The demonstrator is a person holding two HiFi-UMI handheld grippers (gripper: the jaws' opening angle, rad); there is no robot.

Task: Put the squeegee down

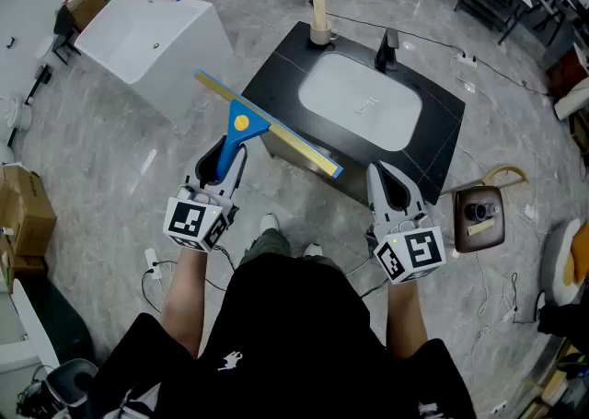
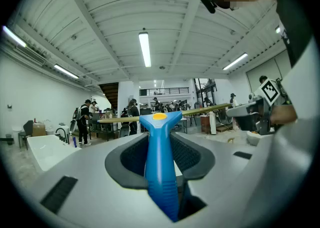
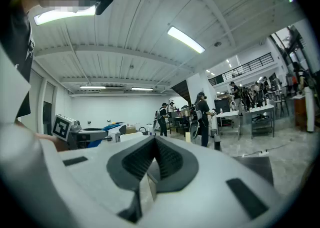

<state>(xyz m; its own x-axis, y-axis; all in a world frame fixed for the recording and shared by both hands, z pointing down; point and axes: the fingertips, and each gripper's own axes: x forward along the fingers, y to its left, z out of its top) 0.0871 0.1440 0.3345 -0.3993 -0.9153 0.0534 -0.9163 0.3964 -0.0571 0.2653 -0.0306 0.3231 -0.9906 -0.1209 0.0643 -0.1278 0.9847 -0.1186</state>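
The squeegee (image 1: pixel 241 127) has a blue handle with a yellow dot and a long yellow blade. My left gripper (image 1: pixel 224 167) is shut on the handle and holds it level, in the air in front of the black counter (image 1: pixel 276 67). In the left gripper view the blue squeegee handle (image 2: pixel 160 162) runs between the dark pads (image 2: pixel 129 154), and its blade lies crosswise beyond them. My right gripper (image 1: pixel 394 189) hovers to the right near the counter's front edge. Its jaws (image 3: pixel 154 147) are shut with nothing between them.
The counter holds a white sink basin (image 1: pixel 361 99), a black faucet (image 1: pixel 387 49) and a pale cylinder (image 1: pixel 319 21). A white tub-like unit (image 1: pixel 152 35) stands to the left, cardboard boxes (image 1: pixel 23 215) at far left. A brown object (image 1: pixel 480 216) and cables lie on the floor at right.
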